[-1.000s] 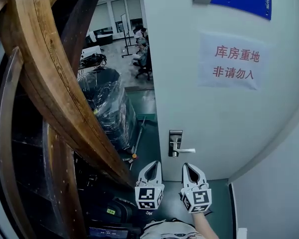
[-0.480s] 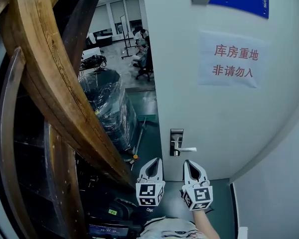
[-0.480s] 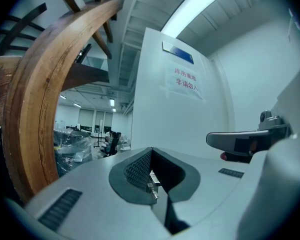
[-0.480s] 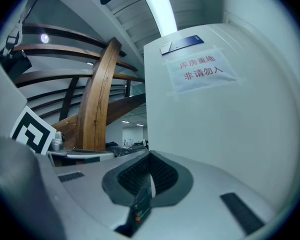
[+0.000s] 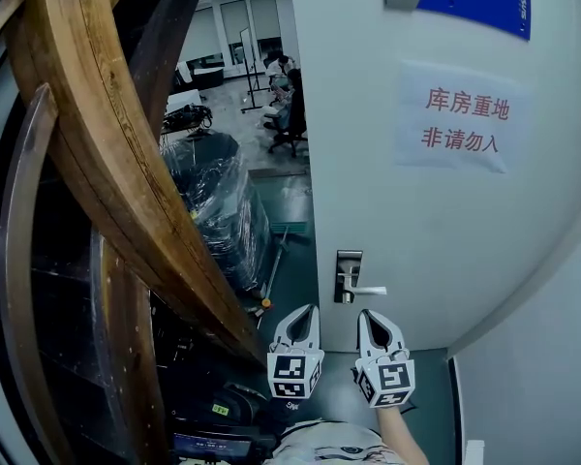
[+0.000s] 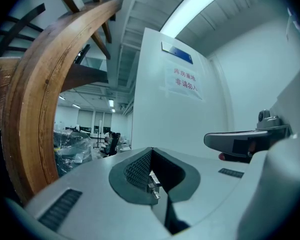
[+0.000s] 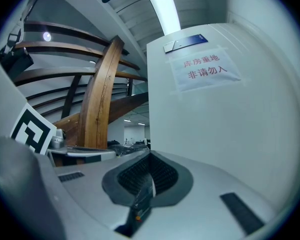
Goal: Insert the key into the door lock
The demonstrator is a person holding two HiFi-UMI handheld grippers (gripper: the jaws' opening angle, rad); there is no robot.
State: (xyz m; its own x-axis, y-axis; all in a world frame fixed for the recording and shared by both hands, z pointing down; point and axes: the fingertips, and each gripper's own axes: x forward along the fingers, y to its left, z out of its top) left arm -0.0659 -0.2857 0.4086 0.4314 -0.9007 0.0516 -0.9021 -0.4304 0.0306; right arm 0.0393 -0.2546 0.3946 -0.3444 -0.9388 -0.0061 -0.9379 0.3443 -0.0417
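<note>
The white door stands ajar, with a paper sign in red print. Its silver lock plate and lever handle sit near the door's left edge. Both grippers point level at the door, just below the lock. My left gripper is shut, and in the left gripper view a small silver metal piece, apparently the key, sits between its pads. My right gripper is shut with nothing held; it faces the door face, and the left gripper's marker cube shows beside it.
A big curved wooden beam fills the left. Behind it stands a plastic-wrapped bundle. Through the opening lies an office with seated people. A white wall closes off the right.
Neither gripper has moved. Only the head view has shifted a little, so the door and lock sit slightly further right in the picture.
</note>
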